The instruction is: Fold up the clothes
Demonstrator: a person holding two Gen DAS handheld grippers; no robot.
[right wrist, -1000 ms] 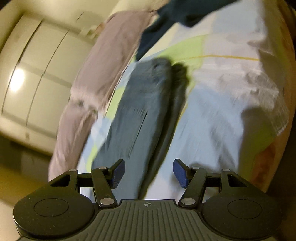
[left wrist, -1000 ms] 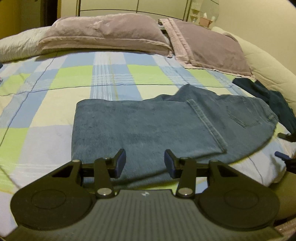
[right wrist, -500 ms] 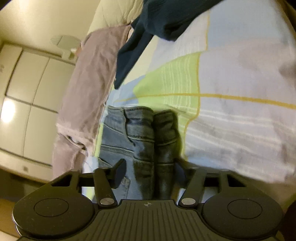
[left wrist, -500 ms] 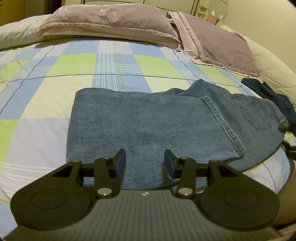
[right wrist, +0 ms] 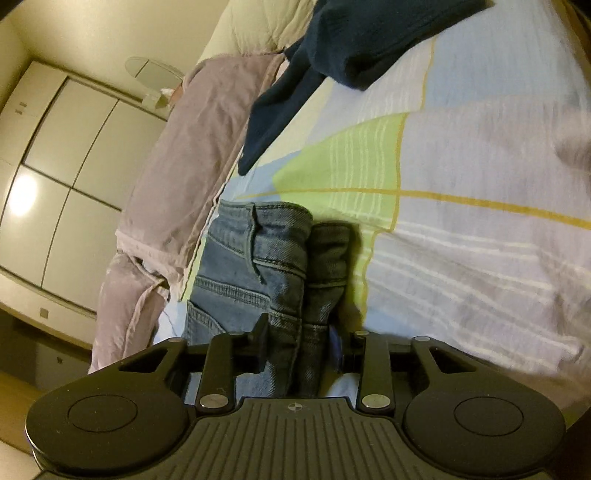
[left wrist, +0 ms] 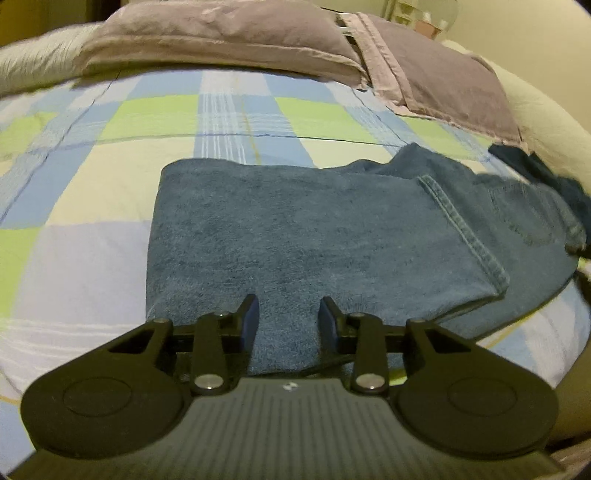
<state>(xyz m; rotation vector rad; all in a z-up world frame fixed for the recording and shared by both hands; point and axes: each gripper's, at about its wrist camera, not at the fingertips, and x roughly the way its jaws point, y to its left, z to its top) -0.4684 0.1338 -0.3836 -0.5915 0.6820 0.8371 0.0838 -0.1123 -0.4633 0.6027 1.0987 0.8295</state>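
1. We see the folded jeans [left wrist: 314,236] lying flat on the checked bedspread [left wrist: 92,192], in front of 2 mauve pillows [left wrist: 221,33].
2. Our left gripper [left wrist: 289,314] hovers over the near edge of the jeans, jaws apart and holding nothing.
3. Our right gripper [right wrist: 297,339] has its jaws pressed on the bunched waistband end of the jeans [right wrist: 266,266].
4. A dark navy garment [right wrist: 332,55] lies near the jeans, toward the cream quilt [right wrist: 258,33].

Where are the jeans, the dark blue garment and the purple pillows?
jeans [left wrist: 314,236], left wrist view, middle of folded leg.
dark blue garment [right wrist: 369,40], right wrist view, its bulk.
purple pillows [left wrist: 221,33], left wrist view, left pillow's top.
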